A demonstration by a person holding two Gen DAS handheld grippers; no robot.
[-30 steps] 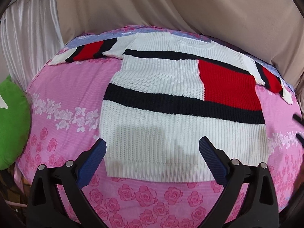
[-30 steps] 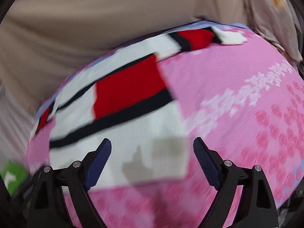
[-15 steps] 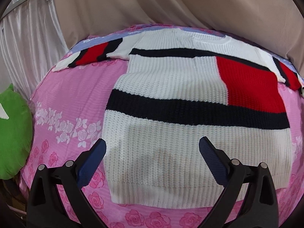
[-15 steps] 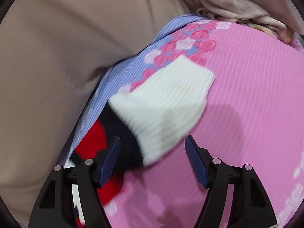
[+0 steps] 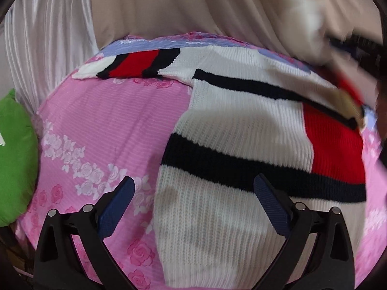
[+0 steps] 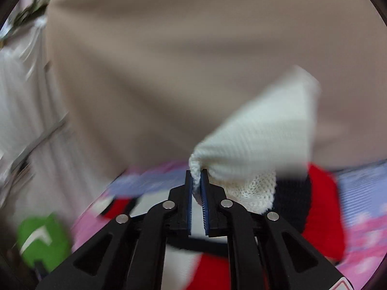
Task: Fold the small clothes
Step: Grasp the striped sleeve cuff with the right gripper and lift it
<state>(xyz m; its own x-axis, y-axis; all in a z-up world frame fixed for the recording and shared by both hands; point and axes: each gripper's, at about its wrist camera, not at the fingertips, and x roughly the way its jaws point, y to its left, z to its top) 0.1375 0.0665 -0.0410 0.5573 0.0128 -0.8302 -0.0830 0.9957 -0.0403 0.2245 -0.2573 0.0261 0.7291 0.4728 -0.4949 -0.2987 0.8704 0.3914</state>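
A white knit sweater [image 5: 241, 133] with black stripes and a red block lies flat on the pink floral sheet [image 5: 108, 125]. My left gripper [image 5: 193, 193] hangs open over the sweater's lower left edge, nothing between its fingers. The left sleeve [image 5: 135, 64] lies spread out at the far left. My right gripper [image 6: 196, 176] has its jaws closing on the white cuff [image 6: 261, 130] of the right sleeve, which is pinched between the pads and raised off the bed. In the left wrist view that cuff [image 5: 302, 17] shows as a blur at the upper right.
A green cushion [image 5: 14, 157] lies at the bed's left edge, also in the right wrist view [image 6: 41, 239]. A beige curtain [image 5: 193, 7] and a white satin curtain [image 5: 48, 36] hang right behind the bed.
The right gripper's jaws have gone from wide to closed on the sleeve cuff and lifted it off the bed. The left gripper has moved left and closer over the sweater's lower left edge.
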